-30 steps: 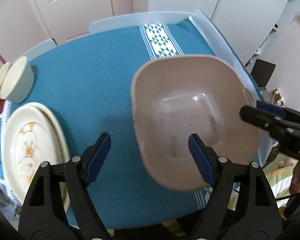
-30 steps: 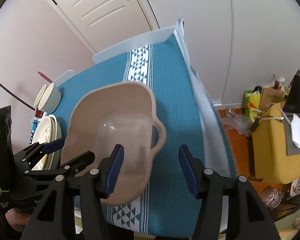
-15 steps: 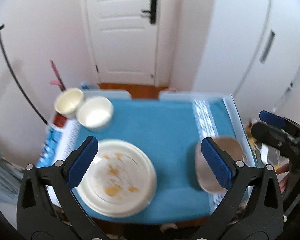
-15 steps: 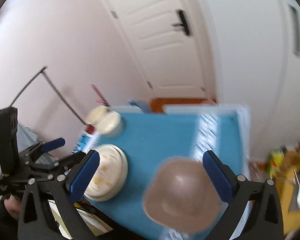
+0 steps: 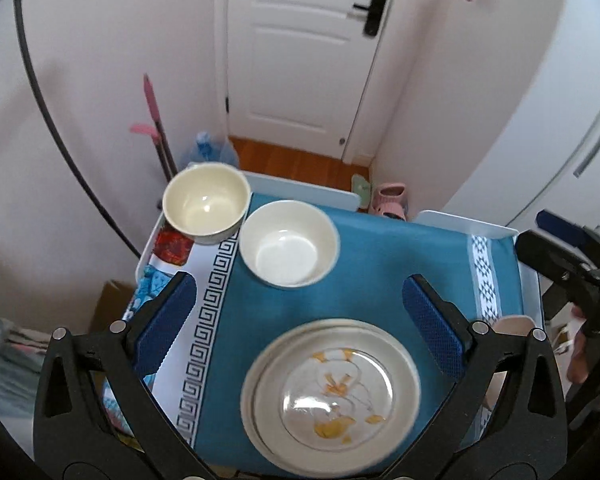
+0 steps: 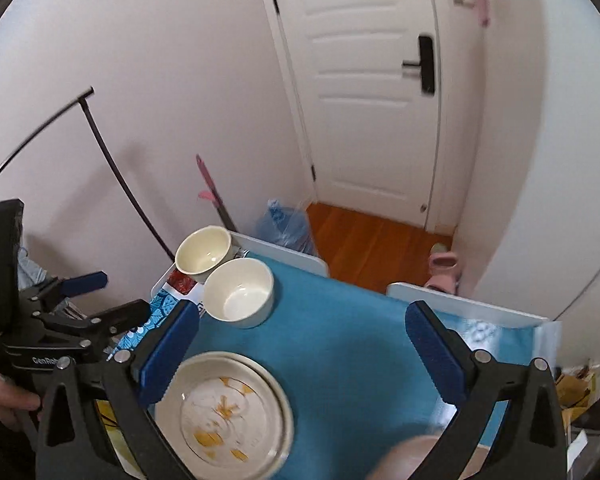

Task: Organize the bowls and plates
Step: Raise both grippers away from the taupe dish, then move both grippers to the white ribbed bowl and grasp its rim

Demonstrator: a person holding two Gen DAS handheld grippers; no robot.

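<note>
A stack of cream plates (image 5: 332, 396) with yellow marks lies at the near side of the blue-clothed table (image 5: 380, 264). Behind it stand a white bowl (image 5: 288, 250) and, at the far left corner, a cream bowl (image 5: 206, 202). My left gripper (image 5: 296, 284) hangs open high above the plates with nothing in it. My right gripper (image 6: 302, 312) is also open and bare, above the plates (image 6: 224, 412) and the white bowl (image 6: 238, 294). The tan handled bowl (image 6: 412, 460) rests on the cloth at the near right, mostly cut off by the frame.
A patterned cloth (image 5: 204, 300) covers the table's left strip. Beyond the far edge are a white door (image 5: 300, 60), wooden floor, a blue water bottle (image 6: 284, 224) and pink slippers (image 5: 390, 200). A black rod (image 6: 112, 172) leans on the left wall.
Both grippers have let go of the tan bowl, opened wide, and pulled back and upward. The views have swung left, from the bowl to the plates and the two round bowls.
</note>
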